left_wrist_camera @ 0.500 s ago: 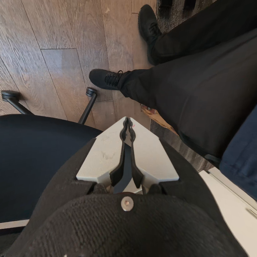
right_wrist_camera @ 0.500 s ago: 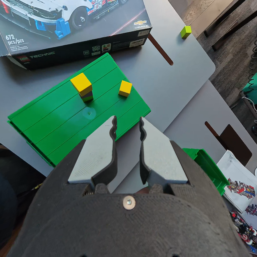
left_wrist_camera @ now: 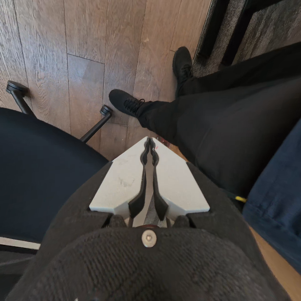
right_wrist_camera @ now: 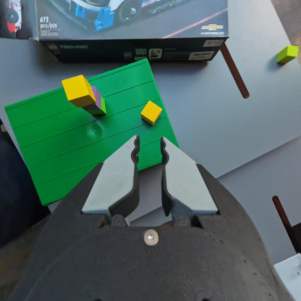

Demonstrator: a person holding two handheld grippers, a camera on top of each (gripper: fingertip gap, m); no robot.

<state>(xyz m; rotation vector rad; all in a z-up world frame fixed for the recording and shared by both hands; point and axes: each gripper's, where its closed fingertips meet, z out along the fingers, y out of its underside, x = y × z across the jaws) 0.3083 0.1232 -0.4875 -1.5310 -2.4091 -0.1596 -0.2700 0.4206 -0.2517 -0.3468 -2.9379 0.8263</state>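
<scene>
A: Where is the right gripper [right_wrist_camera: 149, 138]?

B: Over the near corner of the green ribbed board [right_wrist_camera: 65, 146] on the grey table [right_wrist_camera: 219, 122]. Its fingers are spread with nothing between them but the board below. The nearest piece is a single yellow cube [right_wrist_camera: 151, 112], just beyond the tips at twelve o'clock.

A: How would that cube handle?

B: My guess is light, stiff and smooth-faced, probably painted wood or plastic. Two opposite flat faces look like the place to pinch; it sits cornerwise to the fingers.

A: Anything else on the board?

B: At ten o'clock, a stack: a yellow cube [right_wrist_camera: 78, 90] on a purple one [right_wrist_camera: 96, 96] on a lime one [right_wrist_camera: 101, 108]. It looks easy to topple. A stray lime cube [right_wrist_camera: 288, 53] lies well apart at two o'clock.

A: Any writing?

B: The dark toy-car box [right_wrist_camera: 130, 32] at twelve o'clock bears printed logos, a piece count and barcodes; I leave the words out.

A: And the left gripper [left_wrist_camera: 149, 140]?

B: Its fingers are pressed together on nothing, over the wooden floor [left_wrist_camera: 89, 48], between a black chair seat [left_wrist_camera: 32, 162] and a person's dark trouser leg [left_wrist_camera: 228, 130].
</scene>
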